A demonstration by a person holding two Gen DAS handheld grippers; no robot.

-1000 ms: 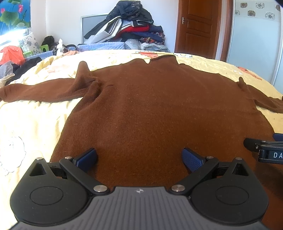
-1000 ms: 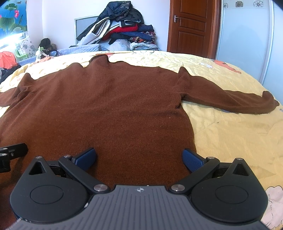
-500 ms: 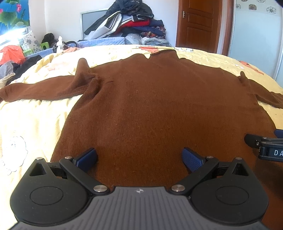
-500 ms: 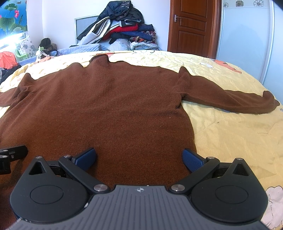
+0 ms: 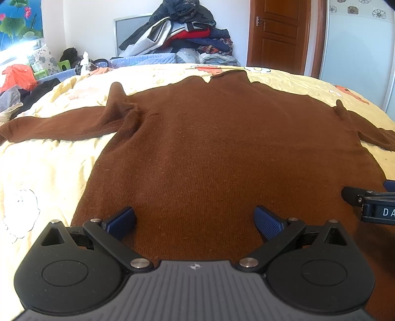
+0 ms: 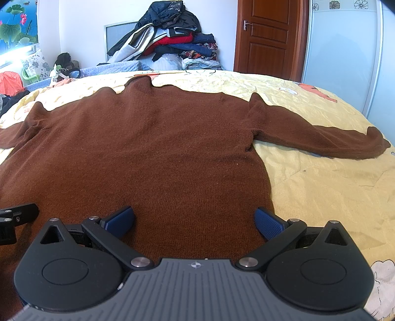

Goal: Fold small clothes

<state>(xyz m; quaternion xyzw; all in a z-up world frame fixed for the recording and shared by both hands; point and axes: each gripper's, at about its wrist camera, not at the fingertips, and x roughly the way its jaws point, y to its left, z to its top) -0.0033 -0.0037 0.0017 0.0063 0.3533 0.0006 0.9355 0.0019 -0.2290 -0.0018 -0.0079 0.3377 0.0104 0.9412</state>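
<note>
Left wrist view, left to right. At the upper left, one lotus picture [image 5: 21,23] on the wall, and below it one orange bag [image 5: 17,77] among loose things at the bedside. Across the middle, one brown sweater [image 5: 222,153] spread flat on one yellow bedspread [image 5: 44,168] — body in the centre of the frame, collar toward the top, one sleeve stretched out to the left edge, the other running off at the right. At top centre, one pile of clothes [image 5: 182,34] heaped against the wall; right of it, one wooden door [image 5: 279,34]. Along the bottom, the left gripper [image 5: 195,221] spread wide over the sweater's lower part, two blue pads [image 5: 122,222] far apart with nothing between them. At the right edge, a black tip of the right gripper [image 5: 365,200] poking in over the sweater.

Right wrist view, left to right. At the lower left edge, a black piece of the left gripper [image 6: 17,214]. Same one sweater [image 6: 138,153] filling the centre, right sleeve laid out toward the right edge on the bedspread [image 6: 321,192]. Clothes pile [image 6: 167,37] at top centre, door [image 6: 266,34] to its right. Along the bottom, the right gripper [image 6: 195,221] — likewise wide apart, two blue pads [image 6: 269,223], gripping nothing, over the sweater's right lower corner.
</note>
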